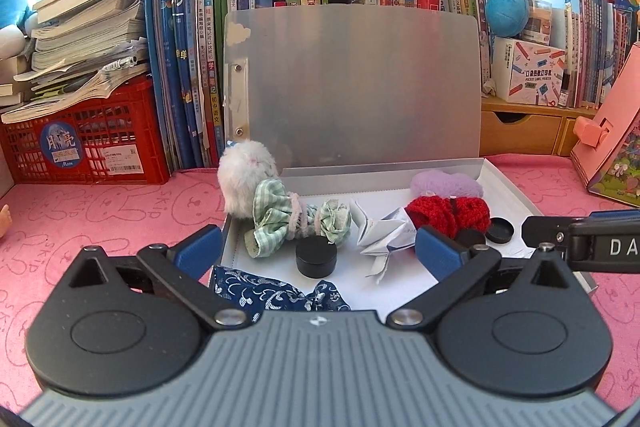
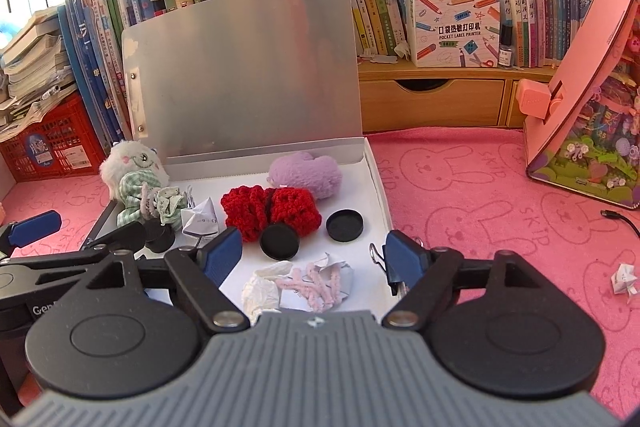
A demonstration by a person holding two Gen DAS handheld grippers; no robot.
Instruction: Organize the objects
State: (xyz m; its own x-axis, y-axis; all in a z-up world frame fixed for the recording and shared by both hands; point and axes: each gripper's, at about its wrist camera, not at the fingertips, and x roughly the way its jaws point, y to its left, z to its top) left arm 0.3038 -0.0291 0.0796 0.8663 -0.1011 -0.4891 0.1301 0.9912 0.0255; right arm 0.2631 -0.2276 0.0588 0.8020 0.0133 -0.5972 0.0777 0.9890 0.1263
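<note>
Open white box (image 2: 376, 167) — toys, lids inside

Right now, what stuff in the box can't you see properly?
- Blue patterned cloth: left wrist view, its near part is hidden behind the left gripper.
- Black binder clip: right wrist view, mostly covered by a finger of the right gripper.
- Black round container: right wrist view, partly behind the other gripper's arm.
- White plush doll: left wrist view, its face is turned away.

The blue patterned cloth (image 1: 276, 293) runs under the tongs' body, its lower part hidden. A pale crumpled wad (image 2: 262, 291) is likewise half covered; what it is, I cannot tell.
</note>
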